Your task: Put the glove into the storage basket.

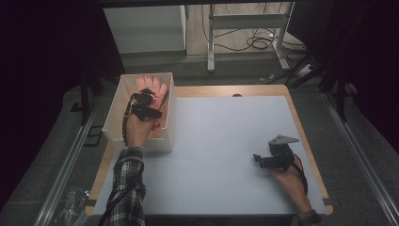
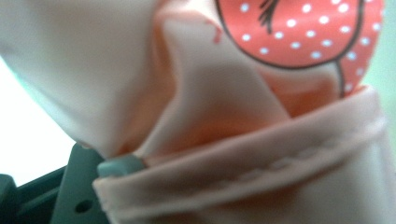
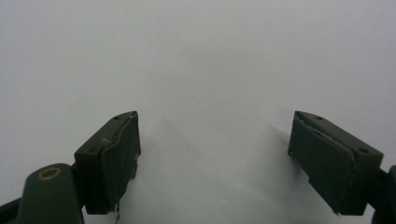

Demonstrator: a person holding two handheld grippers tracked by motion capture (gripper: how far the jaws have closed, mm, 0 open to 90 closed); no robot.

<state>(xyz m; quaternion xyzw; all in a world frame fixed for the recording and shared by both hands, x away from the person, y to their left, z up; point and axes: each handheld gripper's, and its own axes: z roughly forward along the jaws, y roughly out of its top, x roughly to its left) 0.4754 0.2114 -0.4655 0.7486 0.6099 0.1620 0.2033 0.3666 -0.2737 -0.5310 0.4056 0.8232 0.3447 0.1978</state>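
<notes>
The table [image 1: 221, 141] is taking up most of the high view, a pale sheet over a wooden top with the wood peeking out along the far and right edges. Sitting at its far left corner is a white box [image 1: 117, 120], open on top, with tall plain walls. Lying inside it is a pink glove [image 1: 153, 86], fingers spread out and pointing toward the far wall, and that's all I can make out in there.

The left gripper [image 1: 147, 96] is reaching down into the box right over the glove, with the hand and a plaid sleeve coming up from the near edge. In the left gripper view the fabric is right up against the lens: soft peach-pink cloth bunched into folds, a stitched hem band running across, and a coral patch with little white dots and a dark outline at the top. The fingers are sitting nearly closed with a fold of that glove pinched between them, one grey pad [image 2: 119, 165] poking out at the crease.

The right gripper [image 1: 259, 159] is hanging out over the near right part of the table, well apart from the box. Its fingers [image 3: 112, 158] are standing wide open over bare table, holding nothing.

Past the far edge there's a metal frame [image 1: 247, 33] with cables [image 1: 256, 42] lying on the floor.
</notes>
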